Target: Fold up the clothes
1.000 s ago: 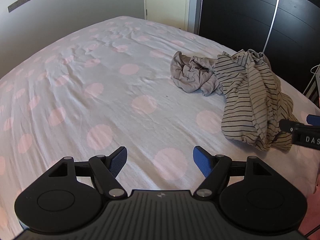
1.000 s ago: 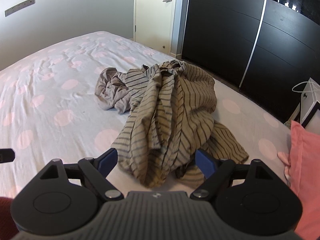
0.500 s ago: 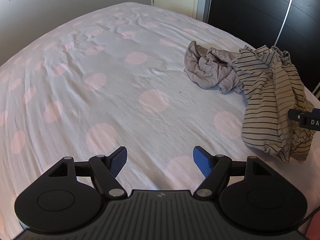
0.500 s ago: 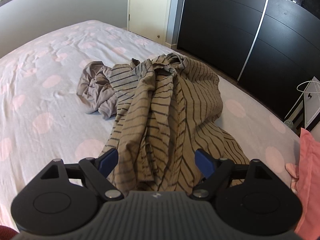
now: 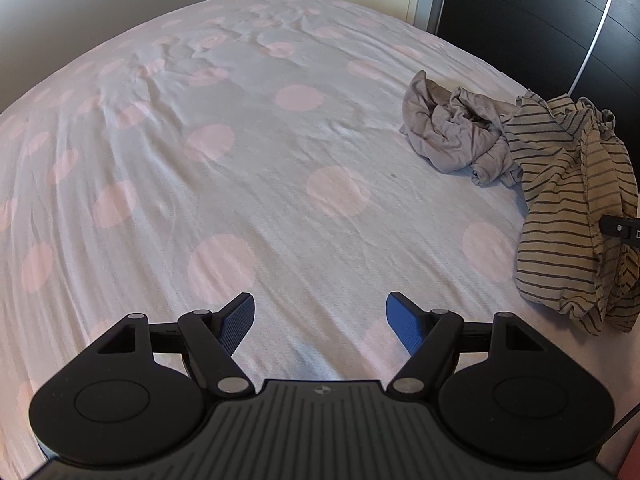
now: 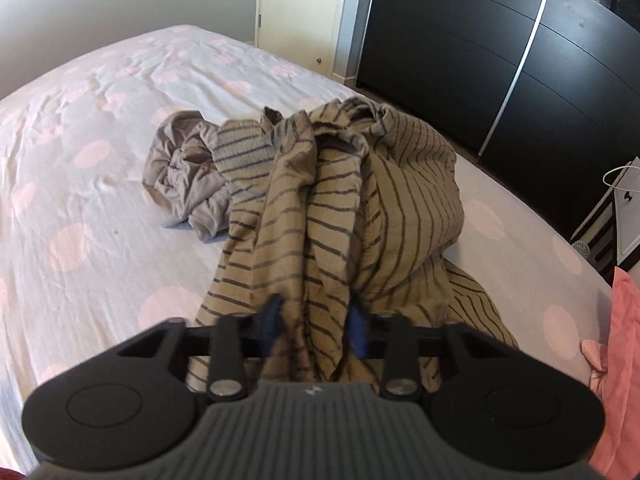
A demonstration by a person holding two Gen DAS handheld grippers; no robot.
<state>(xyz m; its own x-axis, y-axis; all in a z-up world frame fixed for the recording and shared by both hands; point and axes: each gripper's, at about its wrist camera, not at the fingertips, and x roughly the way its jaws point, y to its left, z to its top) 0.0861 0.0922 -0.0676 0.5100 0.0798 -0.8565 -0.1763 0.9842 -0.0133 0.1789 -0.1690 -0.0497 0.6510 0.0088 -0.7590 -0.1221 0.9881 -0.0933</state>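
Observation:
A crumpled tan shirt with dark stripes (image 6: 340, 216) lies on the bed, also in the left wrist view (image 5: 568, 216) at the right. A bunched plain grey garment (image 6: 184, 176) lies against its left side, also in the left wrist view (image 5: 452, 132). My right gripper (image 6: 316, 324) has its blue fingers closing on a fold at the near edge of the striped shirt; the fingers are motion-blurred. My left gripper (image 5: 320, 320) is open and empty over bare sheet, well left of both garments.
The bed (image 5: 240, 160) has a white sheet with pink dots. A black wardrobe (image 6: 500, 60) stands behind the bed on the right. A pink cloth (image 6: 616, 360) lies at the bed's right edge. A door (image 6: 300, 12) is at the back.
My right gripper moved forward onto the striped shirt and its fingers closed in around a fold. My left gripper drifted left, so the garments sit further right in its view.

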